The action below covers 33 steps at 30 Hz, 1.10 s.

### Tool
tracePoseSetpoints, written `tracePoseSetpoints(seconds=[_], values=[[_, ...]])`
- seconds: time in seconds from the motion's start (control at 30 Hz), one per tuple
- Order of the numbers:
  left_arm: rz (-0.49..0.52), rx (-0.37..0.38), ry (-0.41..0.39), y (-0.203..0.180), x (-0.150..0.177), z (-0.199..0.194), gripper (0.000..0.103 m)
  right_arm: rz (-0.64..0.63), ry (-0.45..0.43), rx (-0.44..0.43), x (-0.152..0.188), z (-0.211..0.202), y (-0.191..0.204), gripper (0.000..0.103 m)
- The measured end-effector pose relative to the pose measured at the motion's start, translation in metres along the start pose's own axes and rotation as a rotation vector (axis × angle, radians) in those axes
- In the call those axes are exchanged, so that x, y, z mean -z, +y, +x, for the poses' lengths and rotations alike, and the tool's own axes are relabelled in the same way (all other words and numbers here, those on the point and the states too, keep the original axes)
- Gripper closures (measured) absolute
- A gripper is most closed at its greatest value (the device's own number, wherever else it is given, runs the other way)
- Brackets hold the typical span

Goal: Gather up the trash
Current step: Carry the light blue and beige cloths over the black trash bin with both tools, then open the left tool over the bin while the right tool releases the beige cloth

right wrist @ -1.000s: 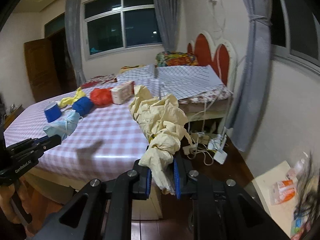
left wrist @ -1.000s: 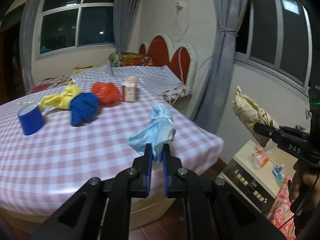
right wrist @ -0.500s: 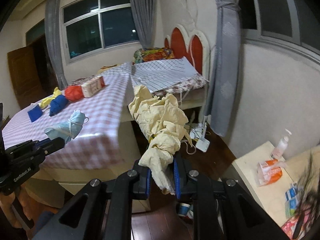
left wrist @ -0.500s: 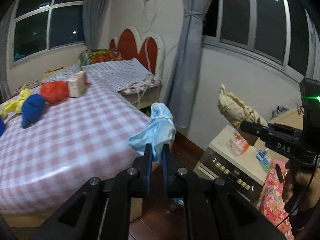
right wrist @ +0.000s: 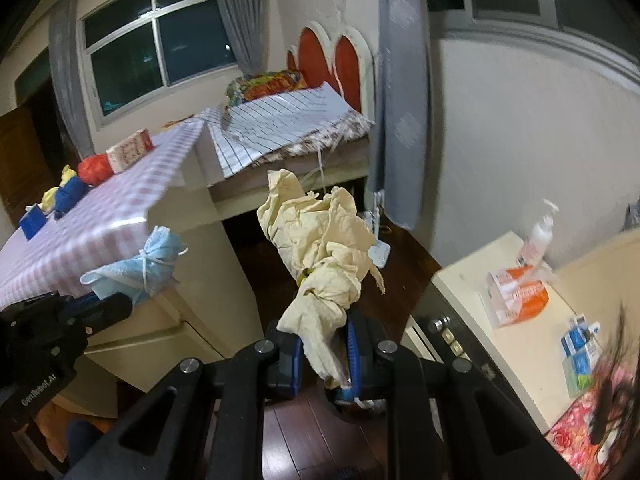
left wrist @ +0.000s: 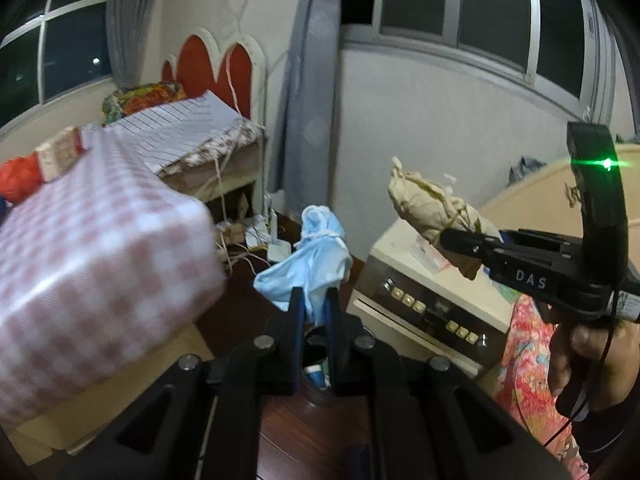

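Between the fingers of the left claw [left wrist: 313, 307] sits a crumpled light-blue bundle [left wrist: 310, 258] tied with a white string, the pads pressed tight on its lower end while the rest stands up above the fingertips. Just below that claw, on the dark wooden floor [left wrist: 240, 312], a dark round container [left wrist: 316, 360] shows between the fingers, with some scraps inside. Off to the left claw's left lies the pink-checked table [left wrist: 92, 264], blurred, well apart from the held bundle. To its right, the right claw [right wrist: 324, 344] is clamped on the tail of a cream-coloured wad [right wrist: 324, 256] bound round its middle with a yellowish band. A hand [left wrist: 592, 356] grips the right claw's handle. Beyond the right claw, to its right, stands a cream cabinet [right wrist: 472, 280] carrying an orange-and-white packet [right wrist: 516, 292] and a pump bottle [right wrist: 538, 236]. Far to the right claw's left, a red bundle [right wrist: 94, 170], a blue bundle [right wrist: 70, 196] and a small carton [right wrist: 130, 151] rest on the table.
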<state>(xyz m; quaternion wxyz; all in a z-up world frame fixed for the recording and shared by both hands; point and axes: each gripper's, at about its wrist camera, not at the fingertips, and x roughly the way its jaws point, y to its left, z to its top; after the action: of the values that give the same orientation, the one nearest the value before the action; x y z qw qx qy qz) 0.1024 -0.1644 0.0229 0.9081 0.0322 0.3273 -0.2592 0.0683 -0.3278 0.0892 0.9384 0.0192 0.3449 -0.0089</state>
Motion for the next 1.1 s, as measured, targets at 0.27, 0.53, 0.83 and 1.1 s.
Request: tracePoseSetpoints(seconds=[0.27,0.53,0.83,1.1], values=[[0.003,0.011,0.081,-0.02,0.011,0.054,0.092,0.039,0.056,0.023,0.025,0.029,-0.036,0.084],[-0.012,0.013,0.167,-0.026,0.031,0.116,0.092,0.063,0.144,0.024,0.054,0.081,-0.071,0.084],[-0.01,0.029,0.313,-0.027,0.058,0.191,0.092,0.074,0.287,0.014,0.097,0.153,-0.11,0.084],[-0.016,0.045,0.424,-0.03,0.084,0.254,0.092,0.057,0.406,-0.015,0.134,0.225,-0.129,0.084]])
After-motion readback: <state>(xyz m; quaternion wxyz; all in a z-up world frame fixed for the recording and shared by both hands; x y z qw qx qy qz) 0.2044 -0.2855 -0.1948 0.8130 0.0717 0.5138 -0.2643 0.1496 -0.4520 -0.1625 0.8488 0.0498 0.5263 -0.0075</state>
